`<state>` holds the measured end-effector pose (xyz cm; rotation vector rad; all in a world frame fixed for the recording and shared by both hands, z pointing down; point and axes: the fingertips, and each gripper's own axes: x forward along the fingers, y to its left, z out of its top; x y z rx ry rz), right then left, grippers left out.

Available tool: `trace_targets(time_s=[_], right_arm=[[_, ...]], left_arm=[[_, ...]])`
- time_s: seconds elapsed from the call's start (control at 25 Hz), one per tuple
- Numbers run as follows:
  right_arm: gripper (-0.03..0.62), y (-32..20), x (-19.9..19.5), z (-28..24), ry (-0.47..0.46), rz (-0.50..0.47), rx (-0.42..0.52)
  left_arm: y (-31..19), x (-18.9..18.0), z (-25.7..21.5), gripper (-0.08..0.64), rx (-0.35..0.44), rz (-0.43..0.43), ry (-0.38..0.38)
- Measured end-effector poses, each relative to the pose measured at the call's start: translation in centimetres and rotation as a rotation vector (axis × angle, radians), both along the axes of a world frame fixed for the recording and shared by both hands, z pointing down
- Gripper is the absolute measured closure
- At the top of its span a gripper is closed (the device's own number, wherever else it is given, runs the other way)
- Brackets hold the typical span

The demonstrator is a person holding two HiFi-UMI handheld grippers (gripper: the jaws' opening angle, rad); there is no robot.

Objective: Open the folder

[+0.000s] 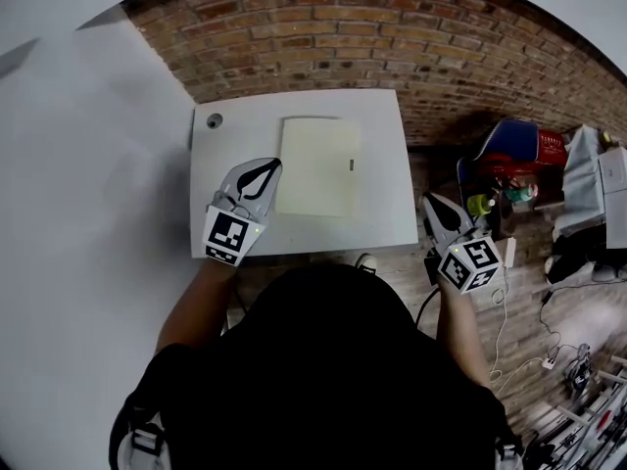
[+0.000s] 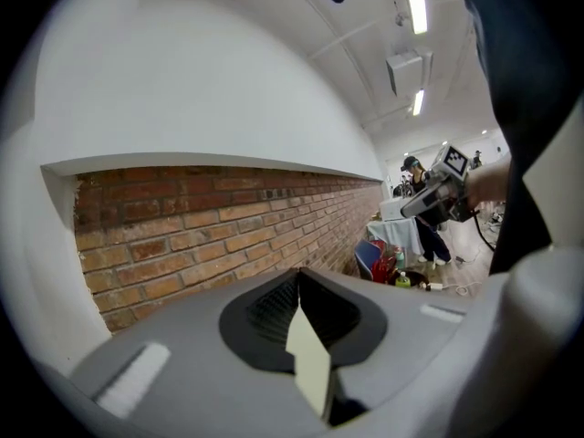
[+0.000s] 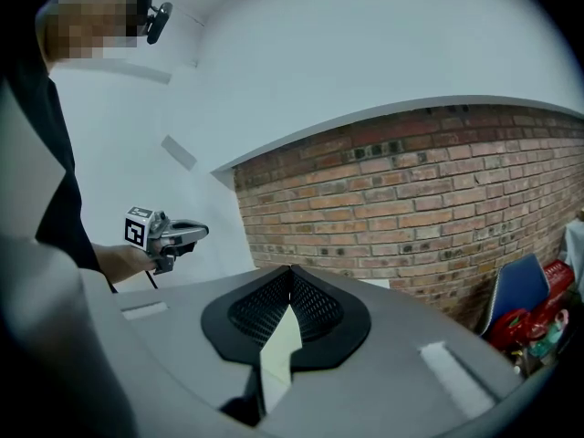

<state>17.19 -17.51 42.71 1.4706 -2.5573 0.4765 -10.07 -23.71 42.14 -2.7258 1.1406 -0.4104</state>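
Setting: a white bench [image 1: 382, 225] stood against a red brick wall [image 1: 323, 27], seen from above over the shoulders of a person in a dark top.
Folder: a plain cream folder [image 1: 318, 164] lay flat and closed near the middle of the bench, its long sides running away from the person. A small dark mark sat close to its right edge. Nothing touched it.
Left tongs: the left tongs [image 1: 269, 167] hovered over the bench just beside the folder's near left corner, tips pointing toward the folder without reaching it. Their own camera showed the two jaws pressed together with nothing between them, aimed at the brick wall.
Right tongs: the right tongs [image 1: 433, 206] were well to the right of the folder, past the bench's right edge and over the wooden floor. Their jaws were likewise closed on nothing, tips meeting in a point.
Hands: a bare forearm led up to each tool, with the marker cube at the near end of each.
Other thing on the bench: a small round grey object [image 1: 214, 120] sat far to the left of the folder, by the bench's far left corner.
Floor to the right of the folder: a green bottle [image 1: 479, 205] stood beyond the right tongs, next to a blue and red item too small to identify.
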Motion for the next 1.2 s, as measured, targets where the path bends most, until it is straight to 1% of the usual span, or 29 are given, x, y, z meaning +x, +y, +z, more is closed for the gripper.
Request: trace_targets(time_s=[0.2,0.36,0.76,1.0,1.12,1.2], right_arm=[[0.591,-2.1,1.9,-0.1,-0.005,-0.043,0.006],[0.591,-2.8,3.0,-0.2,-0.008,-0.065,0.007],[0.591,-2.3,4.8,0.6,-0.024,-0.101,0.002],[0.591,-1.8,5.4,1.0,-0.034,-0.118,-0.006],[0.591,-1.3,5.2,1.4,-0.034,-0.129,-0.013],[0.591,-1.0,5.5,1.8,-0.034,-0.132,-0.022]], left_arm=[[-0.6,1.3,0.5,0.554,-0.004,-0.046,-0.025],[-0.2,2.2,0.4,0.555,-0.001,-0.064,-0.022],[1.6,5.0,1.2,0.554,-0.002,-0.05,-0.04],[2.5,6.7,1.7,0.555,-0.004,-0.036,-0.032],[2.8,7.3,3.0,0.555,-0.021,-0.036,-0.05],[3.0,7.9,3.9,0.554,-0.022,-0.024,-0.076]])
